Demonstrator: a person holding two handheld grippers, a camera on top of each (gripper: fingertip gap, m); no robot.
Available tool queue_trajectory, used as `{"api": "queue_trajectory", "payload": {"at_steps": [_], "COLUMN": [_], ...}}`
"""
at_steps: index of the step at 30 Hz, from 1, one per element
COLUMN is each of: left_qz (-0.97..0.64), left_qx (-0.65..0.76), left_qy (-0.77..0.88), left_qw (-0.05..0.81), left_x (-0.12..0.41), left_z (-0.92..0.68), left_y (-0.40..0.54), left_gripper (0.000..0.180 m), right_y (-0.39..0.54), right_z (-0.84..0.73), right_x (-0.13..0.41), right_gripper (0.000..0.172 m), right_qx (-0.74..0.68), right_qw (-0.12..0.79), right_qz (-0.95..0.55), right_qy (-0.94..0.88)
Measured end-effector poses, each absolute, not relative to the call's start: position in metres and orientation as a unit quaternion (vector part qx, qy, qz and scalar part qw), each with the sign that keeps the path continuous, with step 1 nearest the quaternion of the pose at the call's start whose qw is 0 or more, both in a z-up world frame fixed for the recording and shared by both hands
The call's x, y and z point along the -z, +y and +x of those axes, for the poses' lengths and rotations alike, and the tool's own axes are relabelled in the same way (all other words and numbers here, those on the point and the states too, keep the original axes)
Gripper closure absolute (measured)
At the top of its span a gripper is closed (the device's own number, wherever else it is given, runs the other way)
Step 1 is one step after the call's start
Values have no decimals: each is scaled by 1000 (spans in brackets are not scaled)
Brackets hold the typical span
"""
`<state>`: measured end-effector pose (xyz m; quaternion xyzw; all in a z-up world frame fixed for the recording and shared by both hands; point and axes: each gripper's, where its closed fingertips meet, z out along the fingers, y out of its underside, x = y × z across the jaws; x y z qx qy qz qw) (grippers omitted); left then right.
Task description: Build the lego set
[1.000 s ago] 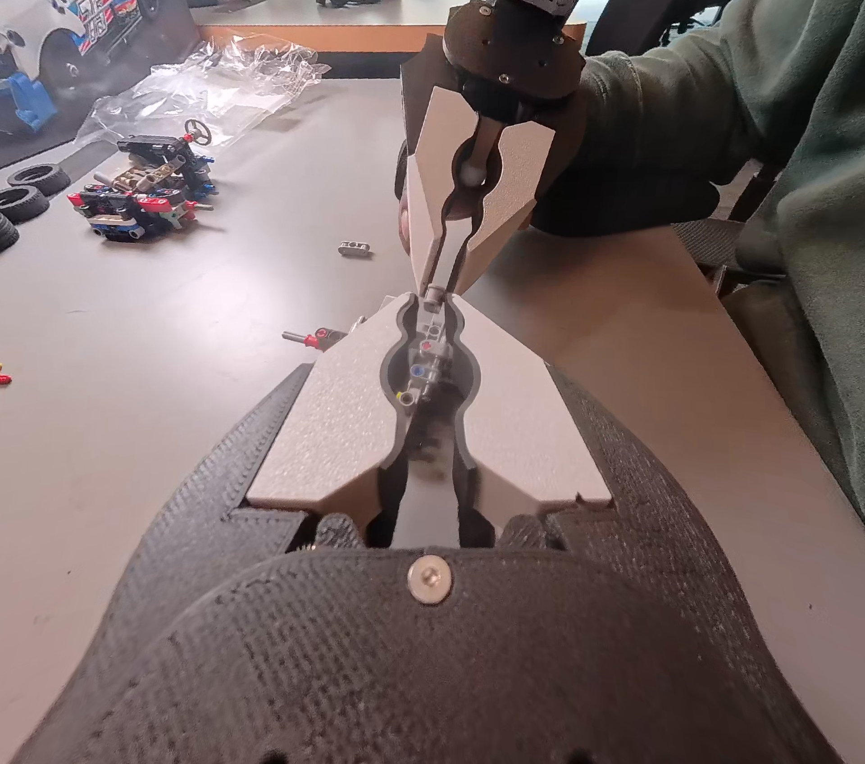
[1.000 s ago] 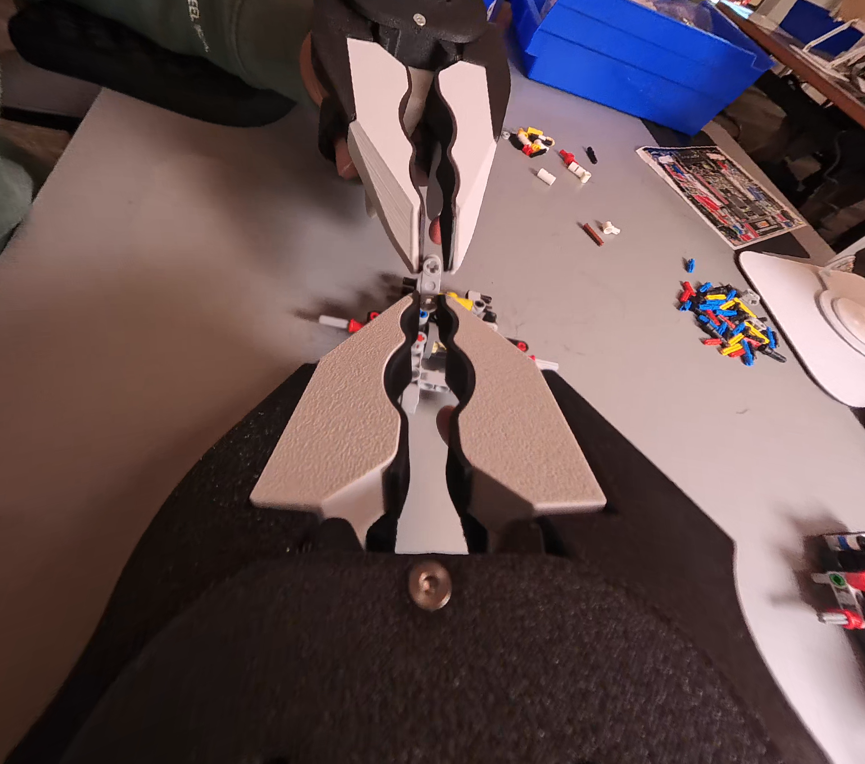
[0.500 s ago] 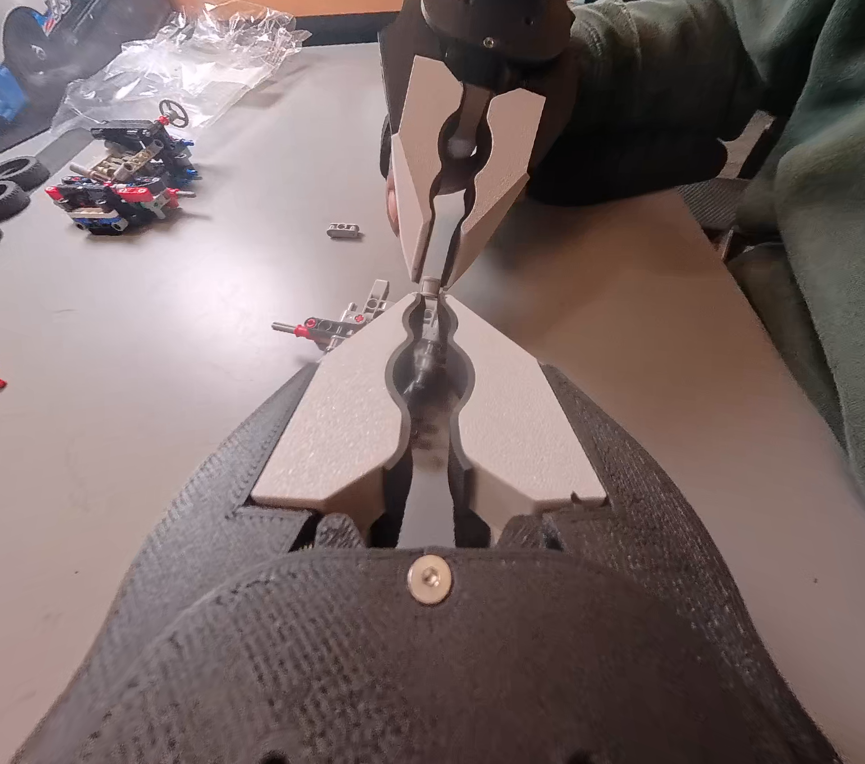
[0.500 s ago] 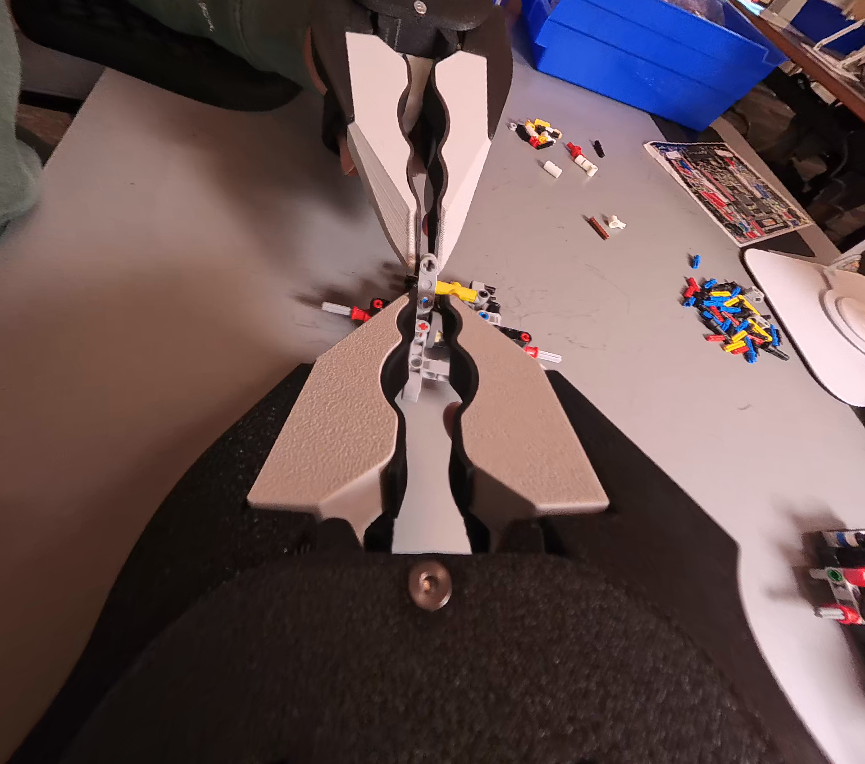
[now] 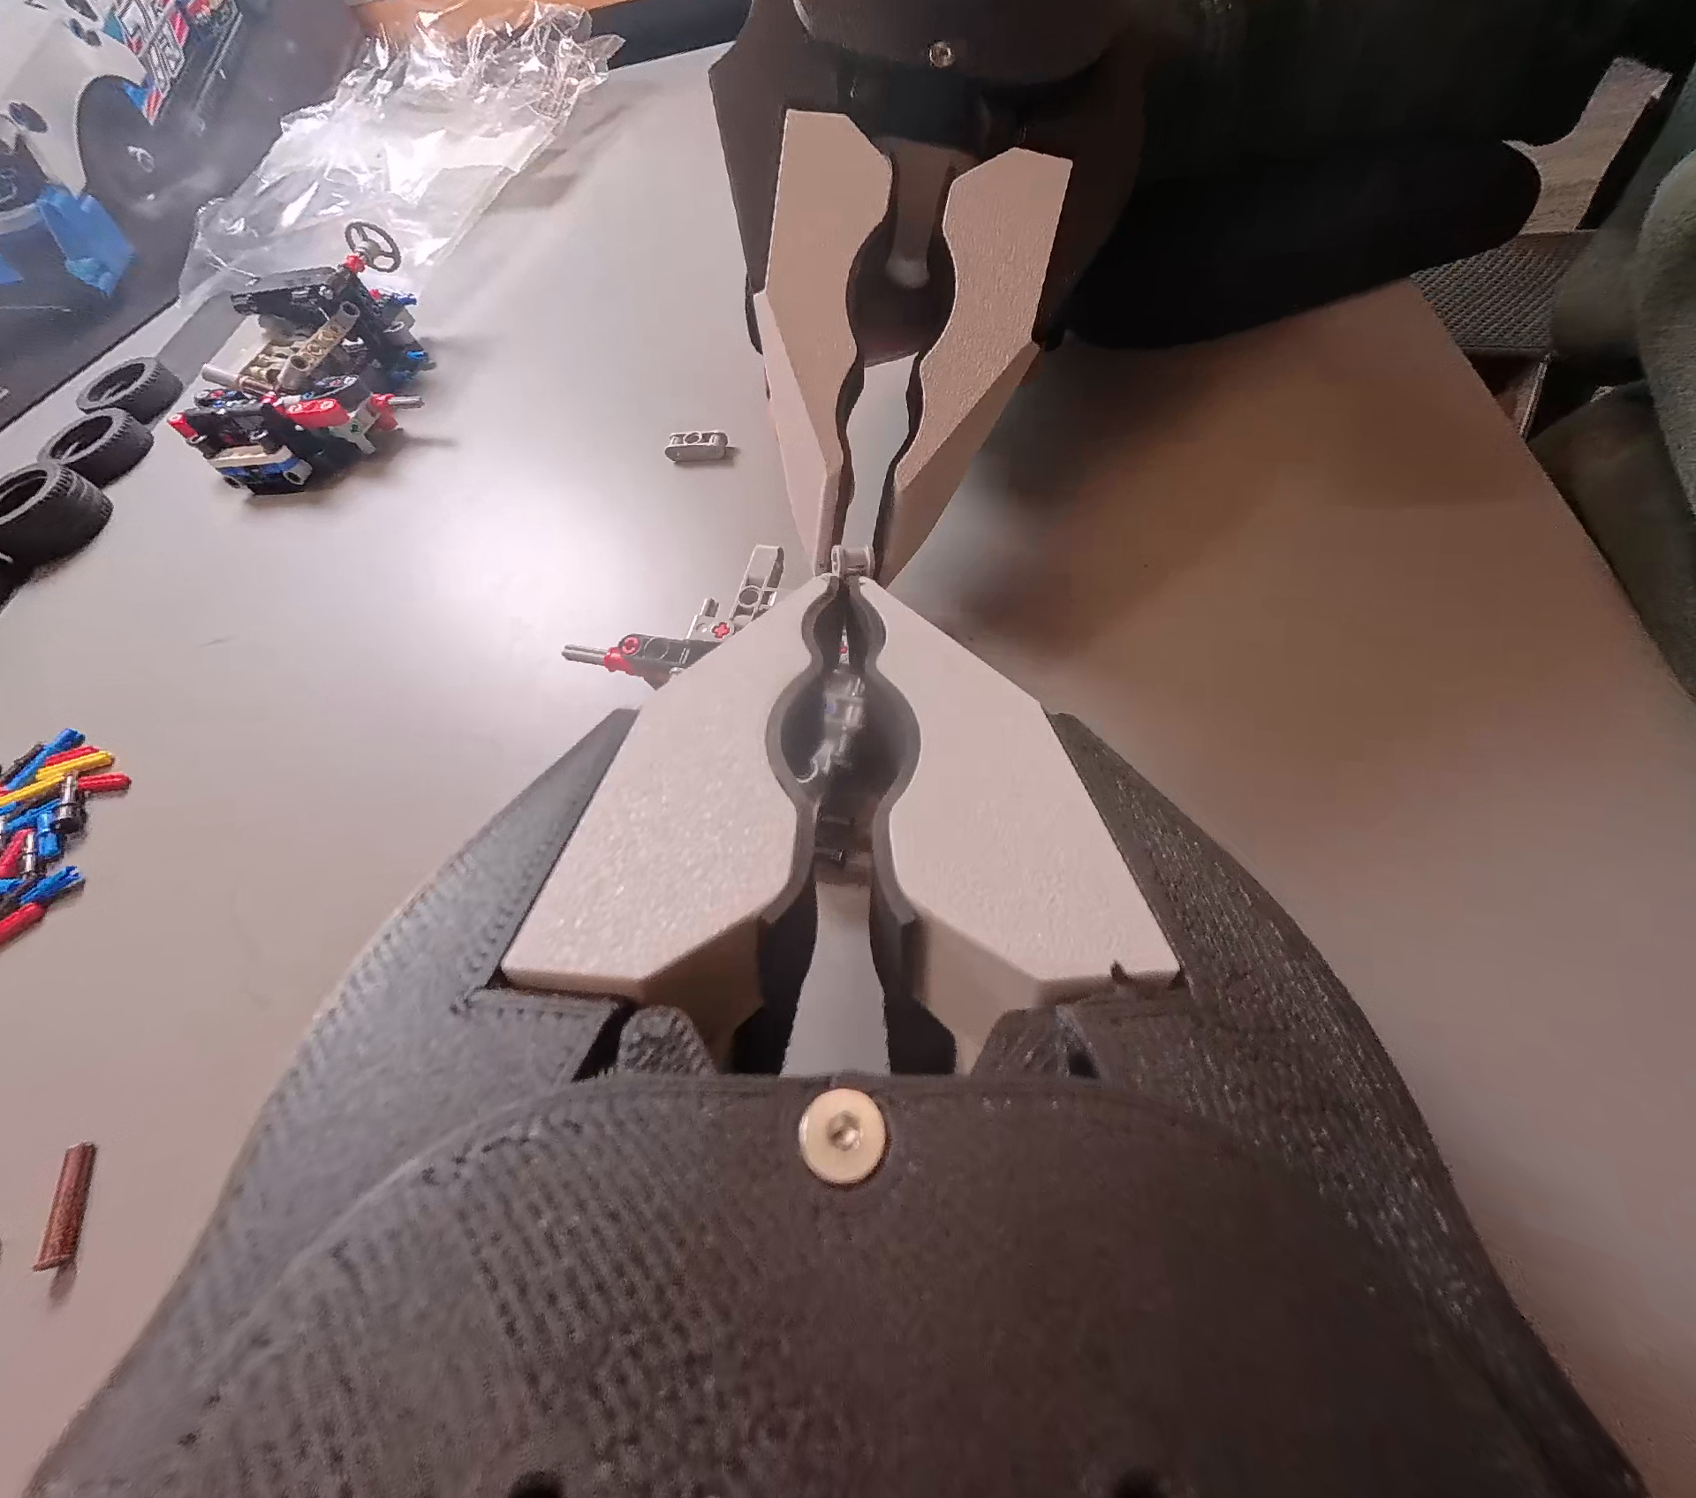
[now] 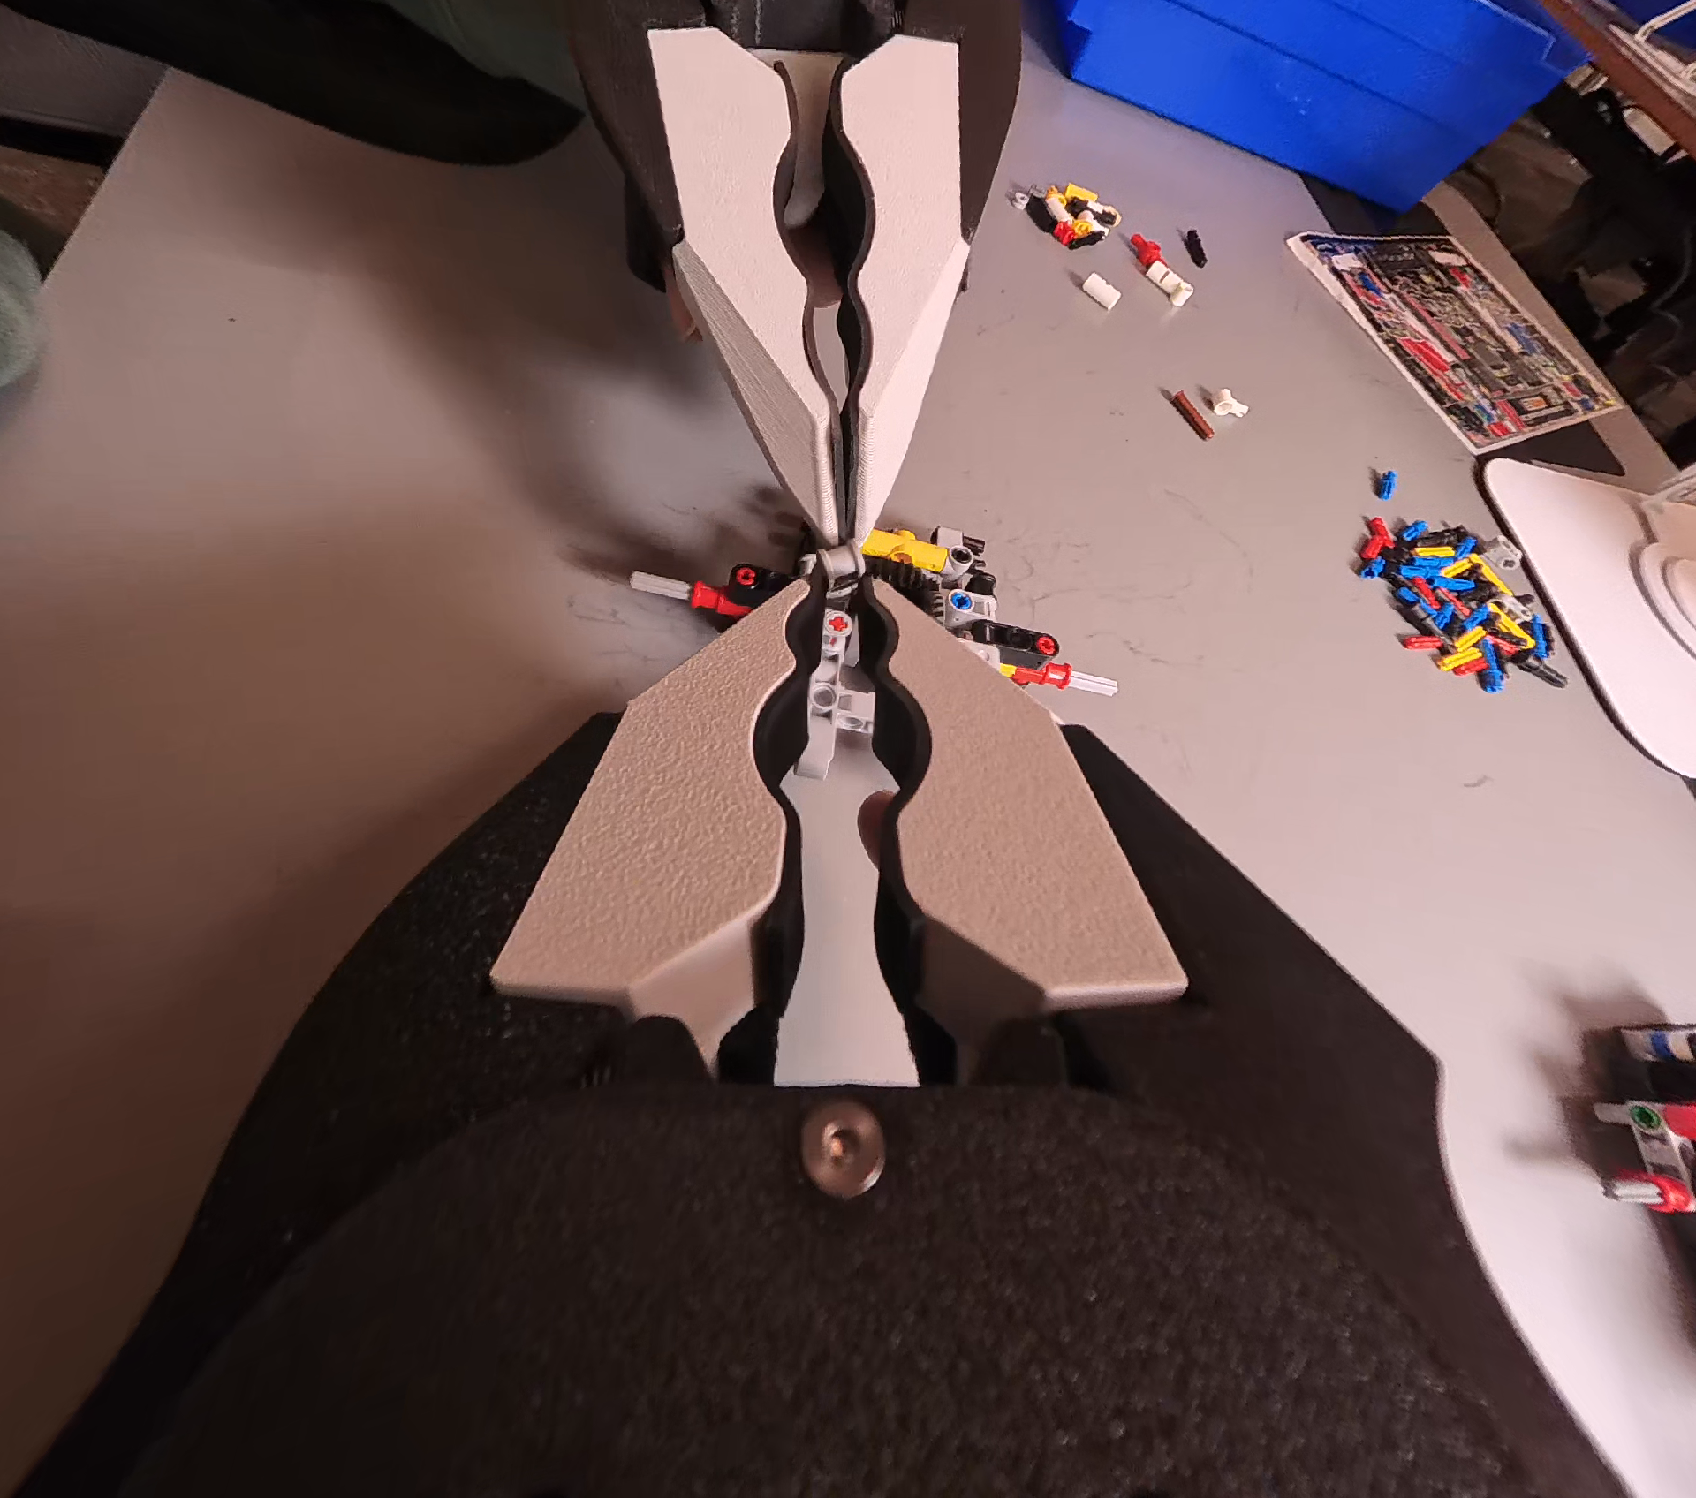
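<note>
Where the two tips meet: a small grey piece (image 6: 831, 683) with holes and a red cross hangs in the air at the middle of both views, just above the table (image 6: 367, 628).
Right gripper (image 6: 837, 593): its jaws pinch the grey piece, and the black pads press on both sides of it.
Left gripper (image 5: 849, 599): it comes in from the top of the right wrist view, and its jaws are pressed together right at the round far end of the piece. I cannot tell if they nip that end or only touch it.
Under the tips: a little clump of toy parts (image 6: 954, 591), yellow, black and red, lies on the table.
Right side of the right wrist view: a heap of tiny pins (image 6: 1459, 610), a picture booklet (image 6: 1459, 334) and blue bins (image 6: 1285, 13).
Left side of the left wrist view: a half-built toy car (image 5: 303, 389), black tyres (image 5: 92, 435), a clear bag (image 5: 413, 114) and one small grey link (image 5: 699, 444).
How to hold it well: I think the piece is tiny and could twist, so a firm squeeze, slow hands and both grippers kept in one straight line seem best.
</note>
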<state>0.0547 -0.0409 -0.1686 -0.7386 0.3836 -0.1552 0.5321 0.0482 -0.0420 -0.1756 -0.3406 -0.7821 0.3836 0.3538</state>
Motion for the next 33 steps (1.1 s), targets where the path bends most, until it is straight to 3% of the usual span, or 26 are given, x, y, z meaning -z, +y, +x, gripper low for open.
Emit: {"api": "queue_trajectory", "payload": {"at_steps": [11, 17, 33], "left_qz": [-732, -736, -725], "left_qx": [238, 278, 215], "left_qy": [328, 313, 348], "left_qw": [548, 531, 555], "left_x": [157, 158, 153], "left_z": [52, 50, 55], "left_y": [-42, -45, -45], "left_gripper": [180, 165, 175], "right_y": [-44, -49, -48], "right_z": [48, 51, 50], "right_x": [159, 153, 141], "right_gripper": [167, 172, 163], "right_qx": [-430, -455, -480], "right_qw": [362, 356, 364], "right_qz": [-339, -330, -332], "right_qy": [-754, -746, -726]}}
